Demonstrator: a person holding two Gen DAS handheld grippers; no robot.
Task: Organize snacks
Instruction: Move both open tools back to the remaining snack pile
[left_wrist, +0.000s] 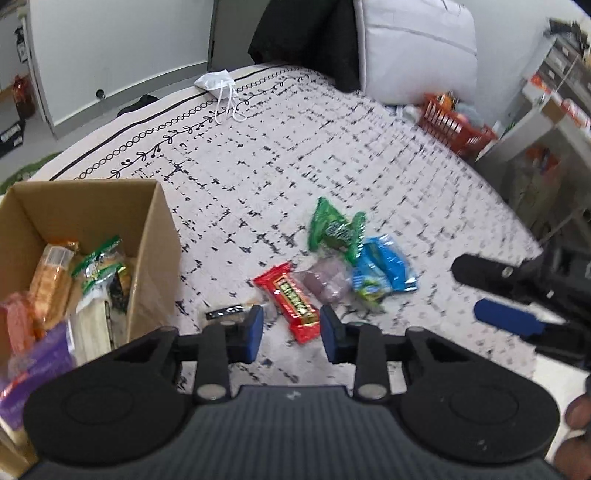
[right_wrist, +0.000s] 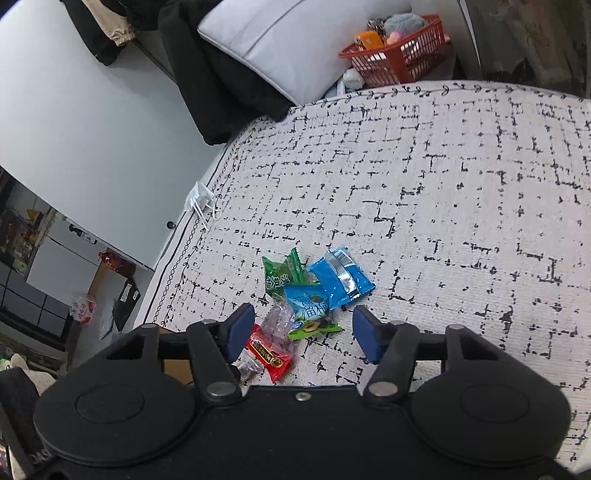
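Observation:
A loose pile of snacks lies on the patterned bedspread (left_wrist: 295, 147): a red bar (left_wrist: 291, 295), a clear purple packet (left_wrist: 327, 282), a green packet (left_wrist: 334, 230) and blue packets (left_wrist: 384, 267). My left gripper (left_wrist: 291, 332) hovers open over the near end of the red bar, with a gap still showing beside its left pad. A cardboard box (left_wrist: 151, 229) holding several snacks stands at the left. My right gripper (right_wrist: 303, 334) is open above the clear packet (right_wrist: 279, 325) and a blue-green packet (right_wrist: 308, 306); it also shows at the right of the left wrist view (left_wrist: 491, 295).
A small dark packet (left_wrist: 225, 313) lies beside the box. A white mask (left_wrist: 218, 83) sits near the bed's far edge. A grey pillow (right_wrist: 295, 40), black cloth (right_wrist: 221, 88) and a red basket (right_wrist: 399, 55) stand beyond the bed. Shelves (left_wrist: 554, 103) crowd the right.

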